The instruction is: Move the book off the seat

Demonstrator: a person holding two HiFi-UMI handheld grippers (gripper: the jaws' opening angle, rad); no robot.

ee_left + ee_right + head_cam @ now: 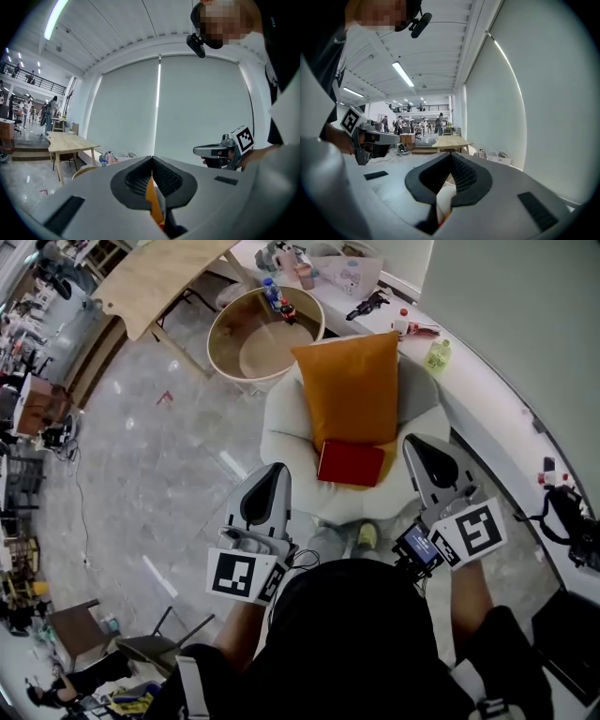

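Book (351, 463), red, lay flat on the seat of the white armchair (281, 426), at the foot of the orange cushion (352, 390). Its long axis ran across the seat. It sat ahead of and between the two grippers. The left gripper (275, 470) and the right gripper (419, 442) each had their fingers pressed together on nothing. The right one seemed slightly nearer, though the steep angle made that uncertain. Either would probably have to spread its fingers and come in at a short end.
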